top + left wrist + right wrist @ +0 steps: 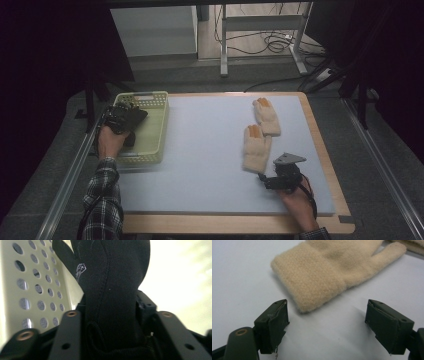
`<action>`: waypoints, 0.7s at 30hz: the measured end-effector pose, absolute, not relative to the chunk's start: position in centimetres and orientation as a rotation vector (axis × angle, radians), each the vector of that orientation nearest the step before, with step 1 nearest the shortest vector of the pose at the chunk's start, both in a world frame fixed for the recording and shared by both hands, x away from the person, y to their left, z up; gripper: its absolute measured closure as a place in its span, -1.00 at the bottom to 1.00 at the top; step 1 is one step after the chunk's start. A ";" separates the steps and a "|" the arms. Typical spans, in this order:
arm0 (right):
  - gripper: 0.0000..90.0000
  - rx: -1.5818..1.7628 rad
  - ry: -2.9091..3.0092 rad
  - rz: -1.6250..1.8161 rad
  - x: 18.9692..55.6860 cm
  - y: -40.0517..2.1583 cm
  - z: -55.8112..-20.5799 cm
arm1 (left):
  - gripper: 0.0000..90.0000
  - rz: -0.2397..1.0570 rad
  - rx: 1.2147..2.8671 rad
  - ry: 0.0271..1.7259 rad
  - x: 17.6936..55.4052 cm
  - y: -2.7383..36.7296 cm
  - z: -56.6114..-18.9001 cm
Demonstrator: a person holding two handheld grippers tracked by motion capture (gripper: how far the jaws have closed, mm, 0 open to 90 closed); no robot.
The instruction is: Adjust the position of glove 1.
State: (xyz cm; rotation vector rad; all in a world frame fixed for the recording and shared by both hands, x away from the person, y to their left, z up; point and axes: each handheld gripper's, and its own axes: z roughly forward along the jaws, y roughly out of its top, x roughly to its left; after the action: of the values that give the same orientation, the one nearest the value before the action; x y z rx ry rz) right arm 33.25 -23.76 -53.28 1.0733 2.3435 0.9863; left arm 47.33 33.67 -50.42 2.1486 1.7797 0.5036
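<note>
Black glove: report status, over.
Left gripper over green basket, black glove between its fingers. Right gripper open, short of cream glove. Nothing in the way.

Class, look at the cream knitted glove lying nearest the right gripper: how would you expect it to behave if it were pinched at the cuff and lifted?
The cream glove looks soft and fuzzy, so it would probably droop from the cuff. It lies flat and thin on the table, so it seems light. Its woolly surface should give the right gripper, whose jaws stand open, good friction.

Fuzzy knit cream glove (324, 272); smooth black glove (112, 290); perforated plastic basket (155, 125).
</note>
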 end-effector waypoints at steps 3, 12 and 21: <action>-0.59 1.074 2.343 0.986 33.2 -23.8 -53.3 | -0.23 0.526 2.170 1.796 47.4 33.6 -50.9; -0.59 1.073 2.343 0.986 33.2 -23.8 -53.3 | -0.87 0.512 2.142 1.765 46.4 33.9 -49.8; -0.59 1.074 2.344 0.986 33.2 -23.8 -53.3 | -0.95 0.477 2.041 1.684 45.2 34.5 -47.8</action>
State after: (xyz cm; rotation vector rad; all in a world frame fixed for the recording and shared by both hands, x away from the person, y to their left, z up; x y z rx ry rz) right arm 33.24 -23.76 -53.27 1.0741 2.3436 0.9859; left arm 45.23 34.49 -47.78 2.0412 1.6841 0.4774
